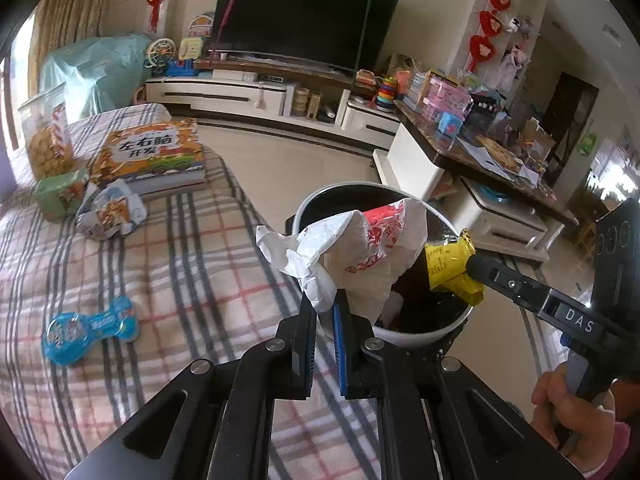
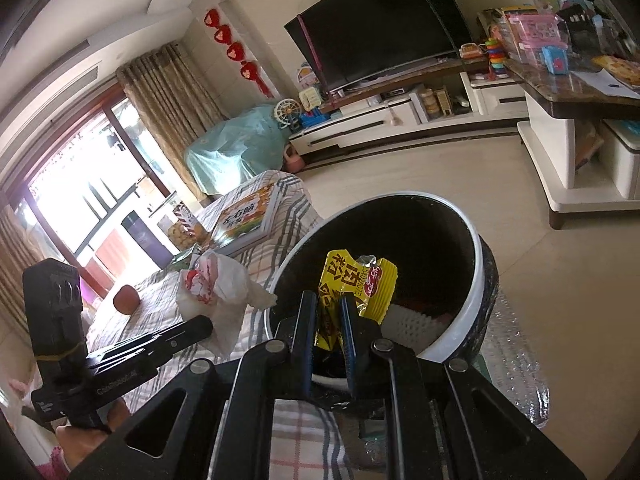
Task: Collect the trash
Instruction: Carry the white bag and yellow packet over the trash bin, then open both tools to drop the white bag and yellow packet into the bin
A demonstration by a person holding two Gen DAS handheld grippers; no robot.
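**A:** Plaid cloth in grey, red and cream covers the near surface, with pale bare floor beyond it up to the long white TV cabinet and the dark screen. Where is the trash?

**B:** Both pieces are over the bin, a round tub with a white rim and a black inside, standing just off the right edge of the cloth. The left gripper is clamped on a crumpled white plastic bag with red print; its long axis runs up and to the right from the jaws, the loose end above the bin's mouth.

**A:** And the other one?

**B:** The right gripper is closed on a flat, glossy yellow wrapper. It stands nearly upright, long axis pointing up and away from the jaws, inside the rim line of the bin.

**A:** Room to move?

**B:** Open floor lies far and right of the bin; a white table with a dark top piled with boxes sits further right. On the cloth to the left lie a translucent blue bone-shaped toy, a crinkled foil packet, a small green box and a thick book, all well apart from the bin.

**A:** Anything in the bin?

**B:** Something white and bumpy lies at the bottom; I cannot tell what.
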